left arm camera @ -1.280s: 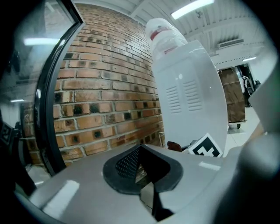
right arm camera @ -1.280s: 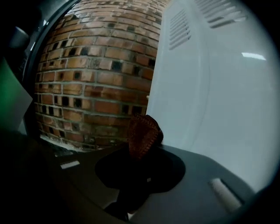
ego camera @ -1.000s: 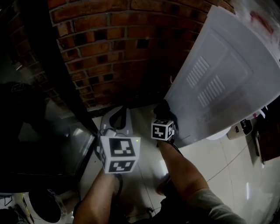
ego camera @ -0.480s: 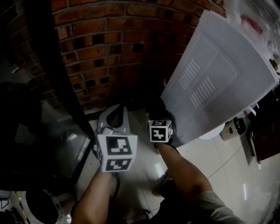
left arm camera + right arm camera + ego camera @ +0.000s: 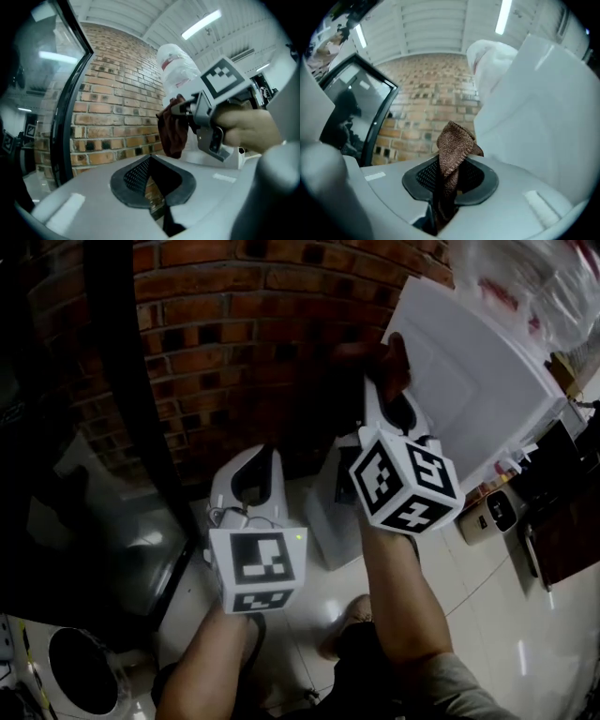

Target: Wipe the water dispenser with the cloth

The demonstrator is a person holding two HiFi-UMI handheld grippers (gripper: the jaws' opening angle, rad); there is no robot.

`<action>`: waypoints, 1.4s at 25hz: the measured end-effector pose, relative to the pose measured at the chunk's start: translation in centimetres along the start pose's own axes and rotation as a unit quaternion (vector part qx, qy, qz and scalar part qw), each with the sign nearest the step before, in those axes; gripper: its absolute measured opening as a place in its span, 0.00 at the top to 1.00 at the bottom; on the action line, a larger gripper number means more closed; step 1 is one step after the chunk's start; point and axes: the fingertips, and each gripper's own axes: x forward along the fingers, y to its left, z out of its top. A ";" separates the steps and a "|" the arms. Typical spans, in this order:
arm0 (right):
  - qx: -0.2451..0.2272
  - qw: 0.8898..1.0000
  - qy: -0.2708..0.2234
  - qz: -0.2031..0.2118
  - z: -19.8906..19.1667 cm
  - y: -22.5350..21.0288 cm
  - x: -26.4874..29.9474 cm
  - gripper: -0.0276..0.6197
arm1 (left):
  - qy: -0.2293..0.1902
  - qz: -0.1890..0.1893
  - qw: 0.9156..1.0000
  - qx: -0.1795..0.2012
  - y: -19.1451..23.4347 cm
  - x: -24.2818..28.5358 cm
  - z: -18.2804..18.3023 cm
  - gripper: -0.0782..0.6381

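Starting with the head view, the right gripper is held high at the upper corner of the white water dispenser. A dark cloth is pinched at its tips, right by the panel's edge. The left gripper is held lower and to the left of it, pointed at the brick wall and well apart from the dispenser.

In the left gripper view, the left gripper's jaws are seen only narrowly apart, with nothing between them; bricks show through the gap. Ahead and to the right, the right gripper is seen side-on, and the reddish-brown cloth hangs from its tips, below the water bottle.

In the right gripper view, the right gripper's jaws are closed on the cloth, whose folded end stands up past the pads. The dispenser's white side lies just right of the tips, with the bottle above.
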 end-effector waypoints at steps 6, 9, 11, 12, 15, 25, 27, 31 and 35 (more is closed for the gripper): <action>0.032 0.993 -0.099 -0.045 8.6 -3.7 -2.0 0.82 | -0.024 -0.012 1.000 0.011 -2.0 -0.7 1.6 0.89; -0.002 0.993 -0.110 -0.045 11.2 -3.4 -1.0 0.82 | -0.030 -0.011 0.999 0.009 -1.8 -0.2 2.0 0.89; -0.021 0.991 -0.117 -0.058 12.8 -3.7 -0.7 0.82 | -0.031 -0.013 0.999 0.002 -2.1 0.3 2.0 0.89; -0.025 0.990 -0.121 -0.069 13.5 -4.1 -0.7 0.82 | -0.031 -0.015 0.999 0.001 -2.4 0.5 2.0 0.89; -0.012 0.988 -0.120 -0.096 13.6 -5.5 -0.9 0.82 | -0.023 -0.024 0.999 0.007 -3.1 0.9 1.4 0.89; -0.022 0.991 -0.009 -0.135 1.9 -7.3 -2.8 0.82 | 0.008 -0.026 0.999 0.025 -2.8 0.5 -0.9 0.89; -0.039 0.989 0.029 -0.137 -1.5 -7.5 -2.9 0.82 | 0.017 -0.027 0.999 0.023 -2.8 0.7 -1.7 0.89; -0.065 0.984 0.090 -0.138 -6.9 -7.7 -3.6 0.82 | 0.047 -0.029 0.998 0.015 -2.7 1.0 -4.1 0.89; -0.080 0.978 0.139 -0.135 -11.6 -8.0 -4.2 0.82 | 0.073 -0.029 0.997 0.013 -2.3 1.2 -6.2 0.89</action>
